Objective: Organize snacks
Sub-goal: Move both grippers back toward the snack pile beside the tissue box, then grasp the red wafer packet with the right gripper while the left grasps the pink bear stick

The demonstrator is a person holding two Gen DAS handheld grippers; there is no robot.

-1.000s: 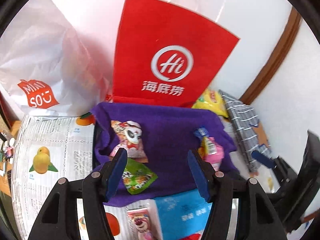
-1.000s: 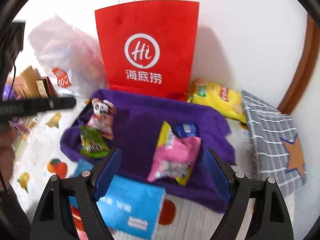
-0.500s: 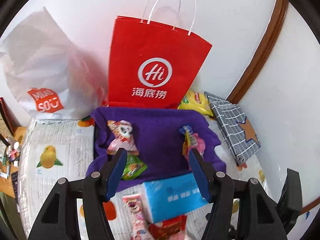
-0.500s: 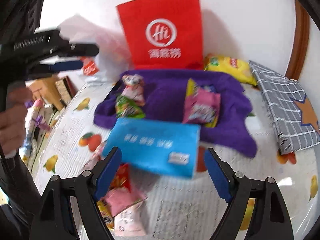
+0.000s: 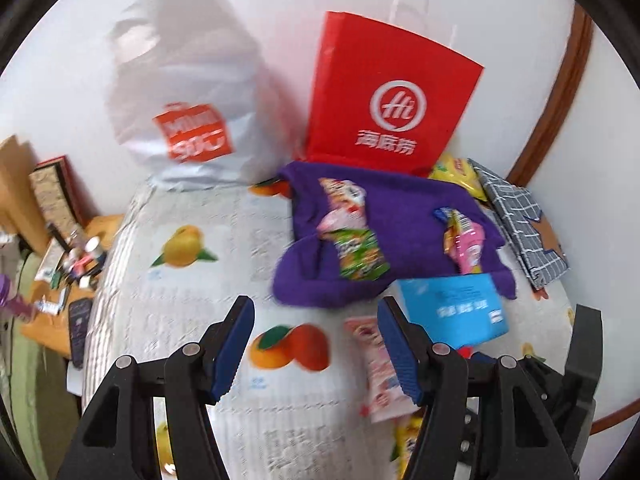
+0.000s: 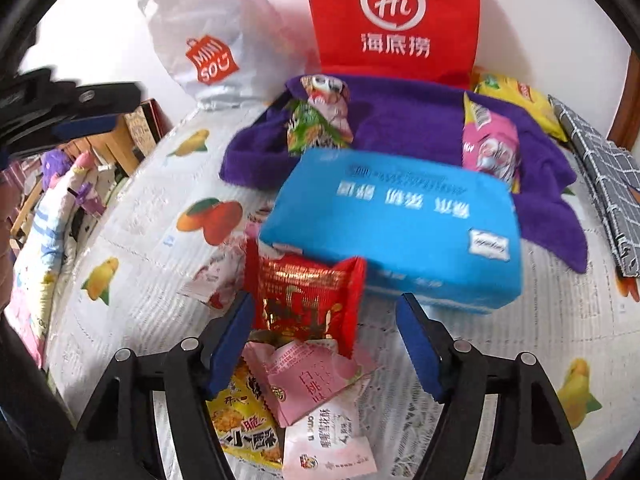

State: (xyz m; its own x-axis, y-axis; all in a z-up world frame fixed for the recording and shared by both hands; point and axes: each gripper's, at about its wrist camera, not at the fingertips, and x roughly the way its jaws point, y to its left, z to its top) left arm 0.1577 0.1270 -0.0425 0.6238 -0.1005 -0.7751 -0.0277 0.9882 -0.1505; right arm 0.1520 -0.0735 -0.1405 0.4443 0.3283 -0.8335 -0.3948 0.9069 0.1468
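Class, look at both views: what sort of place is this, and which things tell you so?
Probably a room in a home. Shopping bags, a red paper bag and a white plastic bag, stand by the wall, and a cluttered wooden side table sits beside the fruit-print cover.

Two bags (image 6: 390, 20) (image 6: 208, 40), one purple towel (image 6: 420, 120), one blue tissue pack (image 6: 400, 224)

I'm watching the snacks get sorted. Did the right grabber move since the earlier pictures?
Yes. The right gripper pulled back from the purple towel and dropped toward the near snack pile, framing the red packet. Its jaws have just been closing, not yet gripping it.
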